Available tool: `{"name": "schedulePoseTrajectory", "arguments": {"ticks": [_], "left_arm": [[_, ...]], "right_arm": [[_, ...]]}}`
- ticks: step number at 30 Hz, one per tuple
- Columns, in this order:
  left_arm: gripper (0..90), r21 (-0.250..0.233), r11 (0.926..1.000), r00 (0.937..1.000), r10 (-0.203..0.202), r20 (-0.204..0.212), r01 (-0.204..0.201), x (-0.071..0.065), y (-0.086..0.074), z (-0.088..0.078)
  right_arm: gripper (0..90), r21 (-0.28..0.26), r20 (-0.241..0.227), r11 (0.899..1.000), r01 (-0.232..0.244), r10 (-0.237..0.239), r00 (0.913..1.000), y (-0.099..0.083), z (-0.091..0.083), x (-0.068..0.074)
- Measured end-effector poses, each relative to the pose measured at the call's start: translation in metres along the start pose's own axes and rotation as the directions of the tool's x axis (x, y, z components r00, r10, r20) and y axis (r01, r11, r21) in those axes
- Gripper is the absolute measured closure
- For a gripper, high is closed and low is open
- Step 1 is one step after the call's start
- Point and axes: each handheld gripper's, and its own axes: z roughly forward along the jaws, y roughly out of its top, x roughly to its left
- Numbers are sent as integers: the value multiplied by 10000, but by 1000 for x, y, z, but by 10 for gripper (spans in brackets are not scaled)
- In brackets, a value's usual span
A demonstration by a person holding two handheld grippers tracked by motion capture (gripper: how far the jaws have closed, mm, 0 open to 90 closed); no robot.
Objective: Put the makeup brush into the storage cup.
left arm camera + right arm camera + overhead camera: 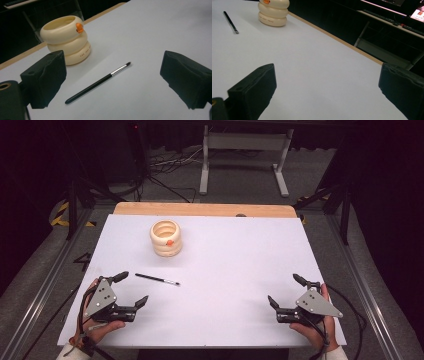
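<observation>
L gripper (131, 289) jaws wide, brush (98, 83) lying between & ahead: straddle handle mid-shaft w/ jaws, close square. R gripper (285, 291) jaws wide, idle.

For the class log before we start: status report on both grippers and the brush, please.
Left gripper open, empty. Right gripper open, empty. Brush flat on table, near left gripper, untouched. Cream holder upright beyond it; nothing in the way.
</observation>
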Motion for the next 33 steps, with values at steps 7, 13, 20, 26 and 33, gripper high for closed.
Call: {"name": "schedulePoseTrajectory", "arguments": {"ticks": [7,13,20,26,33], "left_arm": [[74,238,9997,10000,14,13,-15,6,4,0],[76,711,9974,9999,107,34,-109,14,7,3],[64,1430,9895,9990,160,406,-216,28,15,9],[53,1886,9804,9959,422,802,-567,35,24,15],[61,2211,9709,9937,748,839,-917,38,32,24]], "right_arm": [[19,74,-151,10000,-12,13,9999,-1,1,0],[20,132,-176,9999,-24,27,9998,-2,1,0],[21,300,-261,9995,-35,43,9997,-3,2,1],[23,355,-270,9993,-64,74,9996,-3,3,1],[24,378,-309,9993,-77,89,9995,-3,3,1]]}}
